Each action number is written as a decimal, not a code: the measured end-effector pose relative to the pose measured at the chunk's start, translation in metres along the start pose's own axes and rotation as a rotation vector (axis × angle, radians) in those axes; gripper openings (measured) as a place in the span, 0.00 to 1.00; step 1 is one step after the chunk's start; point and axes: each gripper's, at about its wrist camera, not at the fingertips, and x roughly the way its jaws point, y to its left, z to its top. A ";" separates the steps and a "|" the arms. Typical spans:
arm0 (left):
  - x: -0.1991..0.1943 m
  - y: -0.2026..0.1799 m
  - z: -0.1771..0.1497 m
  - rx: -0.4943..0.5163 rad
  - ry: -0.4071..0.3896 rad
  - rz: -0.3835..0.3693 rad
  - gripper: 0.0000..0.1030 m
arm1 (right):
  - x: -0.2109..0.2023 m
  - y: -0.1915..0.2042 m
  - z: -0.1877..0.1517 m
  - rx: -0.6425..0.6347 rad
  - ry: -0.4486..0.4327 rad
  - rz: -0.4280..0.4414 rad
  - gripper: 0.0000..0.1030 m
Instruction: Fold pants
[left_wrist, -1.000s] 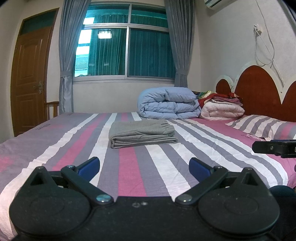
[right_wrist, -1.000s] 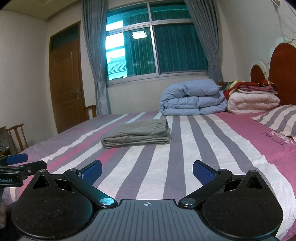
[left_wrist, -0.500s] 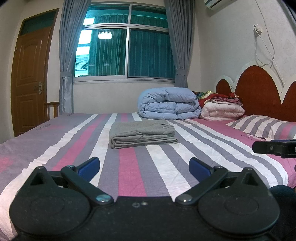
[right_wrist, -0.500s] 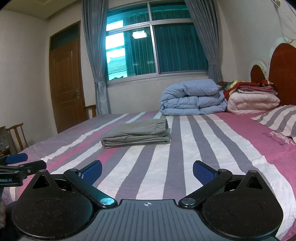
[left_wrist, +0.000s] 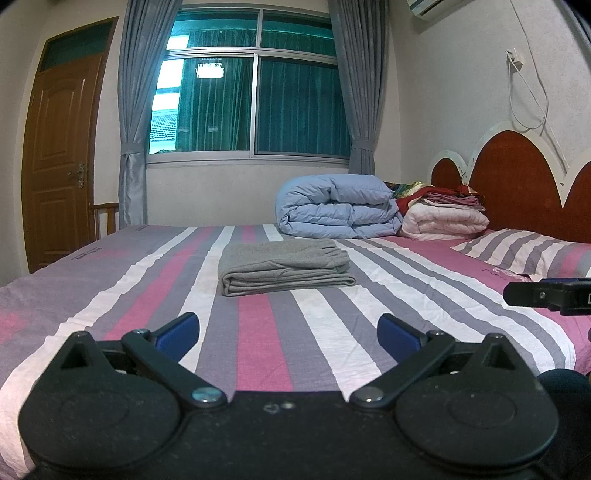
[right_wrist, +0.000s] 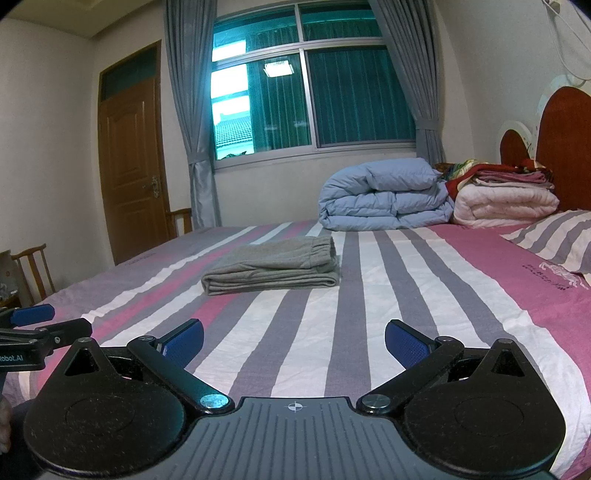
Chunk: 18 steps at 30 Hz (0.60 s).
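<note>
Grey pants (left_wrist: 282, 266) lie folded into a neat stack on the striped bed (left_wrist: 258, 343), waistband to the right; they also show in the right wrist view (right_wrist: 273, 271). My left gripper (left_wrist: 288, 332) is open and empty, held well back from the pants near the bed's front edge. My right gripper (right_wrist: 294, 339) is open and empty too, equally far from the pants. The left gripper's blue pad (right_wrist: 31, 314) shows at the right wrist view's left edge; part of the right gripper (left_wrist: 550, 293) shows at the left wrist view's right edge.
A folded blue duvet (left_wrist: 338, 210) and a pile of pink and red bedding (left_wrist: 443, 218) sit at the bed's far side. A striped pillow (left_wrist: 524, 251) lies by the headboard (left_wrist: 517, 177). A wooden chair (right_wrist: 31, 269) stands left of the bed.
</note>
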 end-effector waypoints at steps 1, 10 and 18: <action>0.000 0.000 0.000 -0.001 -0.001 0.001 0.94 | 0.000 0.000 0.000 0.000 0.000 0.000 1.00; 0.000 0.000 0.000 0.000 -0.001 0.001 0.94 | 0.000 -0.001 0.000 -0.001 0.000 0.001 1.00; 0.000 0.000 0.000 -0.002 -0.001 0.000 0.94 | -0.001 -0.001 0.001 -0.001 0.001 0.001 1.00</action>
